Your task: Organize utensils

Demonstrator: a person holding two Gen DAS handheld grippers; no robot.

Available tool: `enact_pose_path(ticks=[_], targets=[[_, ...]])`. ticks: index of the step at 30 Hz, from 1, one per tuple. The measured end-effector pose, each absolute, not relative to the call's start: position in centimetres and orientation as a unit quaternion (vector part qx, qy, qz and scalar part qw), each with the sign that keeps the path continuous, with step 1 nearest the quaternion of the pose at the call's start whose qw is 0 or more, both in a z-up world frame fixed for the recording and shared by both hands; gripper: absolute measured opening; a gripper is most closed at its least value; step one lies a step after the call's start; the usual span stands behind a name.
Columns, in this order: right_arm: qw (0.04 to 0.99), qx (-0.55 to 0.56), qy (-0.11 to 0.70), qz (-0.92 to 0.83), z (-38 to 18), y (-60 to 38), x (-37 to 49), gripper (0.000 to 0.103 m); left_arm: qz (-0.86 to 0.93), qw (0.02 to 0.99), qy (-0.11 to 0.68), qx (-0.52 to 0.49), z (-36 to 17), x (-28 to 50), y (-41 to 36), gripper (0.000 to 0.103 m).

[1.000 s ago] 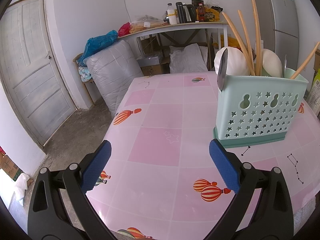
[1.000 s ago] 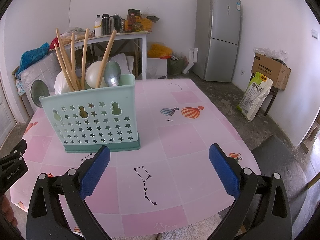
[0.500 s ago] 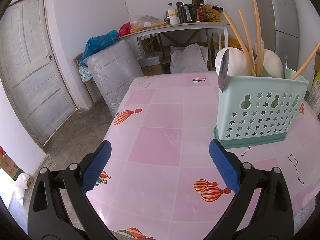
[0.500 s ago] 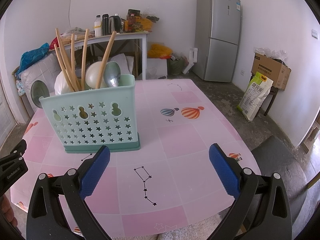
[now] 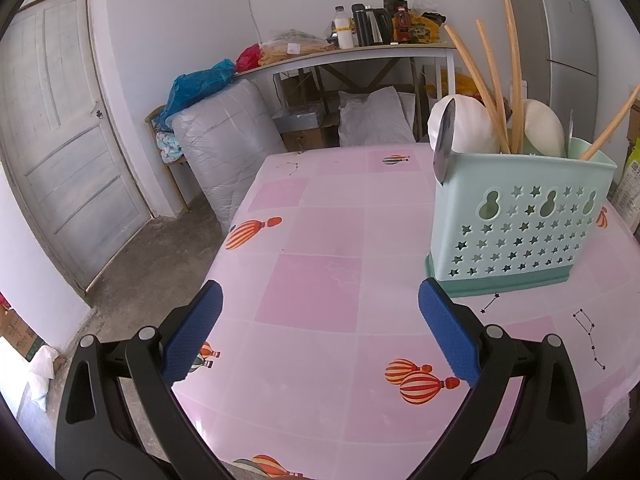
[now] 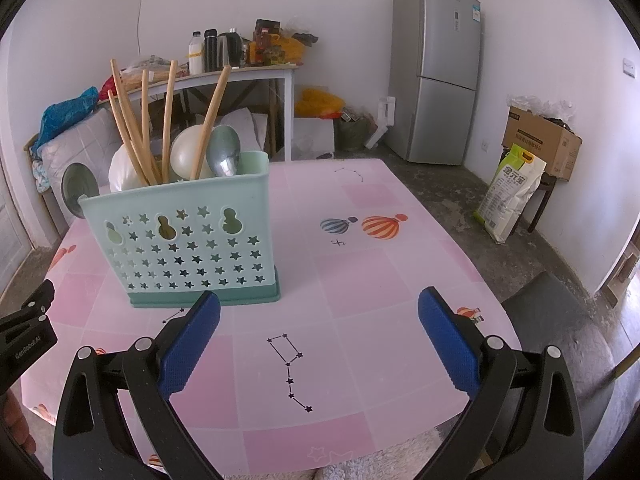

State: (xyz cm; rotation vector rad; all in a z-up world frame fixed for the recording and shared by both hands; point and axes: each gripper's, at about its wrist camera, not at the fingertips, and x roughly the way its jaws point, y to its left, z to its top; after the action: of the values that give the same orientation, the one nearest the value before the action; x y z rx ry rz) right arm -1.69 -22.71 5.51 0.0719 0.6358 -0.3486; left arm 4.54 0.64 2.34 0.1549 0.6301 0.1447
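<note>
- The left gripper (image 5: 320,334) stood wide open, its blue pads (image 5: 192,338) far apart and holding nothing, low in the frame above the pink table (image 5: 312,292).
- The right gripper (image 6: 320,334) was likewise wide open and empty, at the bottom of its own view above the same table.
- The mint-green utensil basket (image 6: 192,248) stood upright on the table, left of centre in the right wrist view and at the right edge in the left wrist view; neither gripper touched it.
- Wooden chopsticks (image 6: 168,120) leaned out of the basket at several angles.
- A metal spoon (image 6: 224,156) stood bowl-up at the basket's right end in the right wrist view, beside white ladle-like bowls (image 6: 186,156).
- A flat round metal utensil (image 5: 443,140) stuck out past the basket's left end in the left wrist view.
- A grey refrigerator (image 6: 436,76) stood in the upper right of the right wrist view; a grey door (image 5: 60,140) filled the left of the other view.
</note>
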Motion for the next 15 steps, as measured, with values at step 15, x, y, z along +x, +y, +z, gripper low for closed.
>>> enact_pose_path(ticks=[15], targets=[[0.934, 0.036, 0.311, -0.171, 5.55, -22.67, -1.68, 0.096, 0.07, 0.945, 0.311, 0.076, 2.38, 4.57, 0.7, 0.094]])
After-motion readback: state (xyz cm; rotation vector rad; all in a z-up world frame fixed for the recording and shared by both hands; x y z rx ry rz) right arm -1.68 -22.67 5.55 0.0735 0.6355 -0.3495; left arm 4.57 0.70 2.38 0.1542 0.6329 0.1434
